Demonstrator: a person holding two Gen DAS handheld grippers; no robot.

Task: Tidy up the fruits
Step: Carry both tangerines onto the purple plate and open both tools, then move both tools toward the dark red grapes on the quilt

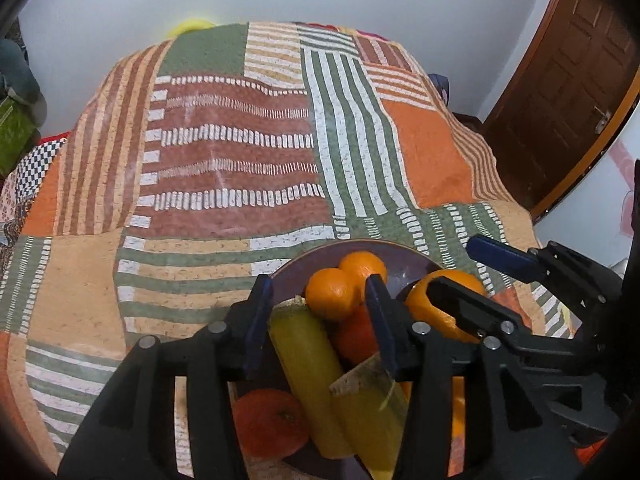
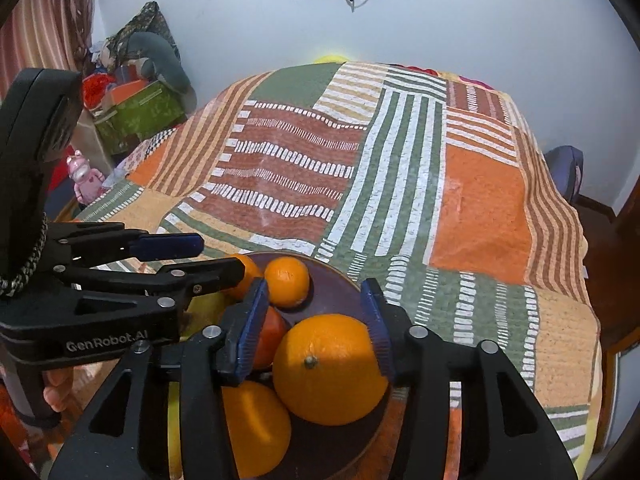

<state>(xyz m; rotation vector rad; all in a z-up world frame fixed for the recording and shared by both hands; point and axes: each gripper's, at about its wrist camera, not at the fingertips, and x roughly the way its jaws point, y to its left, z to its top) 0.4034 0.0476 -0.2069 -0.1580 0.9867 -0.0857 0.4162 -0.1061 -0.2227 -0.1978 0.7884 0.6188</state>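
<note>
Patchwork bedspread (image 2: 400, 184) under a dark fruit plate (image 2: 336, 280).
White wall (image 2: 440, 20) beyond the plate; left claw (image 1: 320, 320) wide, right claw (image 2: 316, 320) wide around an orange (image 2: 332, 368).

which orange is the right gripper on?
The big orange at the plate's near-right edge, stem dimple facing the camera. It sits between the right gripper's open fingers; the smaller oranges lie farther back.

We count one dark plate (image 2: 340, 280), two yellow-green cut stalks (image 1: 308, 364), two small oranges (image 1: 332, 292), two large oranges (image 2: 328, 368), and two reddish fruits (image 1: 268, 420). One patterned bedspread (image 1: 240, 160) lies beneath.
</note>
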